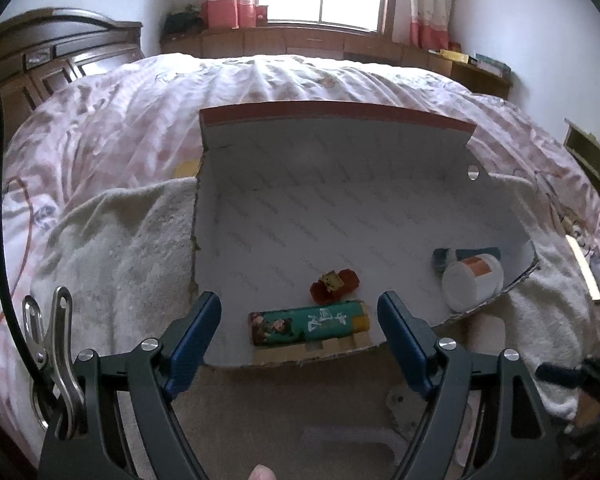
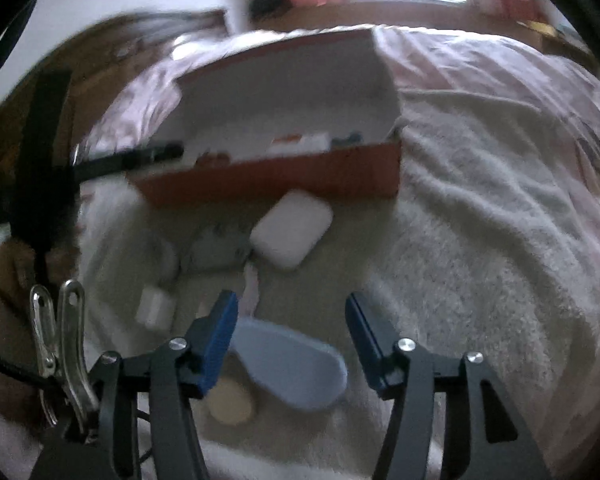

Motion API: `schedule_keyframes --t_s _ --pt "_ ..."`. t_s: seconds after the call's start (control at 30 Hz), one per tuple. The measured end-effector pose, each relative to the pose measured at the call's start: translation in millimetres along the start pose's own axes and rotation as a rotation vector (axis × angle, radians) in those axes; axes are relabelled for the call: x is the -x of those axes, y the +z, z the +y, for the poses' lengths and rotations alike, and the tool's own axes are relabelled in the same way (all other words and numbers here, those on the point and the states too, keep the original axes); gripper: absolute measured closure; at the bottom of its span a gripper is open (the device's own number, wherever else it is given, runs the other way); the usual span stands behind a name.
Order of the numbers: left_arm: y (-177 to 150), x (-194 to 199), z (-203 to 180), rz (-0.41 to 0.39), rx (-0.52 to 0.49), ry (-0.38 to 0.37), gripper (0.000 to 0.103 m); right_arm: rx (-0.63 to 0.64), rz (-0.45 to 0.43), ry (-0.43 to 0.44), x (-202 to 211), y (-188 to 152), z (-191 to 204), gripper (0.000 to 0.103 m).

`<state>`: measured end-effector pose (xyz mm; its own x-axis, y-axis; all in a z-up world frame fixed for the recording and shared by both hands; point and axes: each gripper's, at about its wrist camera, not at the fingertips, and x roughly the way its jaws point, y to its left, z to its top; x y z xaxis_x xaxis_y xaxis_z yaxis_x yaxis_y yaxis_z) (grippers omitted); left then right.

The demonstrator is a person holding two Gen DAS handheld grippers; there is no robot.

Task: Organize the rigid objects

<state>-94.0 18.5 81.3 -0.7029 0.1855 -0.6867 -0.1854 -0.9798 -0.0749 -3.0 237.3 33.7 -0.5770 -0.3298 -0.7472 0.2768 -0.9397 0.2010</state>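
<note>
A: Left gripper (image 1: 300, 320) hangs over the near edge of the box (image 1: 340, 168), jaws apart, nothing between them. Just ahead lies the green tube (image 1: 308, 322), the red toy (image 1: 334, 280) beyond it, the white jar (image 1: 472, 278) off to its right, all inside the box.

B: And the right gripper (image 2: 290, 326)?

A: Jaws apart too, clamped on nothing. The blue oval (image 2: 296, 368) sits just under them, beside the left finger; the white case (image 2: 292, 234) lies ahead, touching the box front.

B: Risks?

A: The soft towel (image 2: 480, 280) could let the oval tilt or slip if the pads close off-centre.

B: Anything unclear?

A: The right view is blurred; the small items left of the gripper can't be named, and the oval's near end is hidden
</note>
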Motion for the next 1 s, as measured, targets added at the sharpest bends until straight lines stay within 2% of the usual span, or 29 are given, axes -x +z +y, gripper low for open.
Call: schedule_keyframes --t_s 0.13,0.27,0.43,0.5,0.53,0.63,0.83,1.0 --pt "-4 6 3 0.004 0.01 -0.01 0.021 0.146 0.076 -0.043 -7 -14 12 0.043" --pt "-8 12 2 0.006 0.008 -0.013 0.021 0.23 0.076 -0.089 -12 -20 20 0.043" --pt "-11 14 2 0.015 0.005 -0.014 0.021 0.218 0.068 -0.087 -19 -19 19 0.044" --pt "-14 15 3 0.018 0.004 -0.011 0.021 0.22 0.056 -0.093 -18 -19 20 0.049" --pt "-14 16 3 0.019 0.005 -0.011 0.021 0.217 0.05 -0.093 -17 -20 19 0.056" --pt "-18 17 4 0.023 0.007 -0.015 0.021 0.19 0.039 -0.081 -14 -19 16 0.061" --pt "-24 20 4 0.031 0.001 -0.016 0.021 0.12 -0.029 -0.031 -1 -6 12 0.062" --pt "-25 21 7 0.032 0.011 -0.014 0.021 0.081 -0.096 -0.003 10 21 10 0.062"
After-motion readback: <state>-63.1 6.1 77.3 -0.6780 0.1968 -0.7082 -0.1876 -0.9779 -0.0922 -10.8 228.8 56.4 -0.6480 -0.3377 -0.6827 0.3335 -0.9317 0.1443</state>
